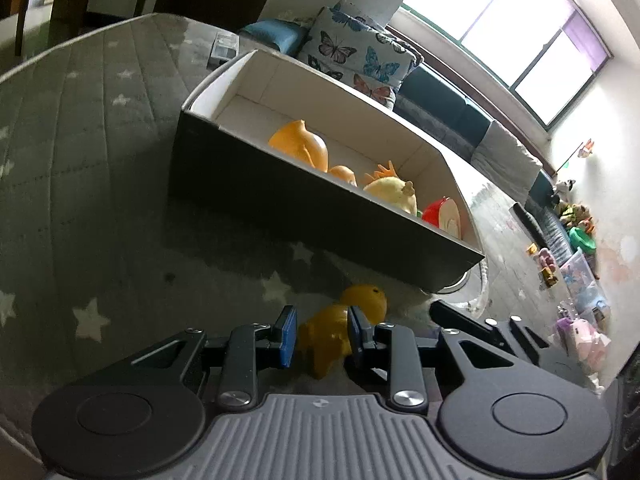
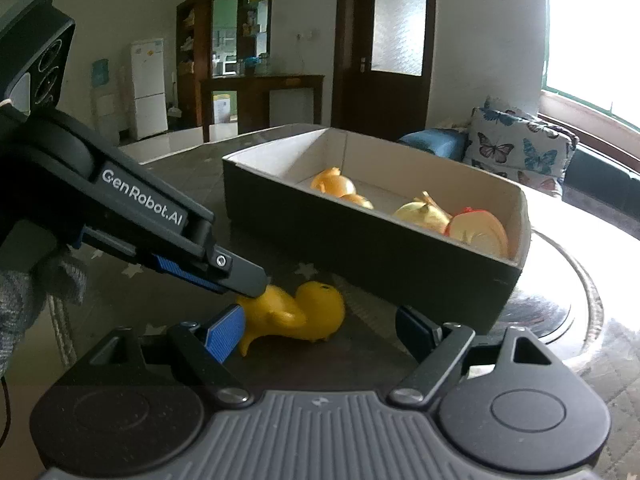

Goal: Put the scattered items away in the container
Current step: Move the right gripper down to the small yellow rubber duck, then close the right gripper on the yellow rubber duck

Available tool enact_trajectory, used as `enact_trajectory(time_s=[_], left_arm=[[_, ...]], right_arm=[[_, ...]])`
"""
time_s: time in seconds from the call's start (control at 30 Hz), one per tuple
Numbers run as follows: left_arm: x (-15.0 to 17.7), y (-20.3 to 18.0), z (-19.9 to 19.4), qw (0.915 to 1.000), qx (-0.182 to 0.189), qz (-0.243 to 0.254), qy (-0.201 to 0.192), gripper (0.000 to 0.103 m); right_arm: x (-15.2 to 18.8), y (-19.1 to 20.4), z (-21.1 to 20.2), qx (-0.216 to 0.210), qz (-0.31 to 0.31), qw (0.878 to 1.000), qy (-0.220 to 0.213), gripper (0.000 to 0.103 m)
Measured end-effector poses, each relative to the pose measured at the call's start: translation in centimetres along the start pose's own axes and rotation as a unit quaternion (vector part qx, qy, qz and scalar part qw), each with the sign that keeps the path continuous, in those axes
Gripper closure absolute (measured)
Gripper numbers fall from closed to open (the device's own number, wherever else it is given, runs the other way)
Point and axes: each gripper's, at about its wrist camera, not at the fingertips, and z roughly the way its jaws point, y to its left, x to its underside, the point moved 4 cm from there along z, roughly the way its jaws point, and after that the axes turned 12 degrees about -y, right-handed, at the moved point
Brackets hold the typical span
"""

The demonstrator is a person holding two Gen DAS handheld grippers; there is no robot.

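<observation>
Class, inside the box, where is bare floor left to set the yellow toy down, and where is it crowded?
The box has bare white floor at its far end, bordered by the end wall and the orange toy. The near end is crowded: orange toy, pale onion-like piece and red-edged slice sit close together. The left tongs grip the yellow toy outside the front wall.

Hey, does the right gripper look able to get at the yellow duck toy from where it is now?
Probably not cleanly. The left gripper is already closed on the yellow duck toy, its fingers over the body. The right gripper is open right beside it, with only the head end free.
</observation>
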Motion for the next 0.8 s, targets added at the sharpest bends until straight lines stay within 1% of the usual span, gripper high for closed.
enact_trajectory(time_s=[0.3, 0.43, 0.47, 0.63, 0.8], left_arm=[[0.1, 0.1, -0.5, 0.9998, 0.018, -0.007, 0.004, 0.073], [0.2, 0.0, -0.7, 0.9997, 0.024, -0.003, 0.007, 0.073], [0.2, 0.0, -0.7, 0.9997, 0.025, -0.001, 0.008, 0.073], [0.5, 0.0, -0.1, 0.9996, 0.022, 0.004, 0.017, 0.072], [0.3, 0.4, -0.3, 0.9997, 0.022, 0.002, 0.014, 0.072]], right_arm=[[0.4, 1.2, 1.3, -0.033, -0.009, 0.999, 0.013, 0.017], [0.5, 1.5, 2.1, -0.048, -0.013, 0.999, 0.020, 0.017], [0.5, 1.5, 2.3, -0.052, -0.013, 0.998, 0.020, 0.014], [0.6, 1.7, 2.9, -0.064, -0.015, 0.997, 0.025, 0.014], [0.8, 1.8, 2.6, -0.069, -0.015, 0.997, 0.027, 0.013]])
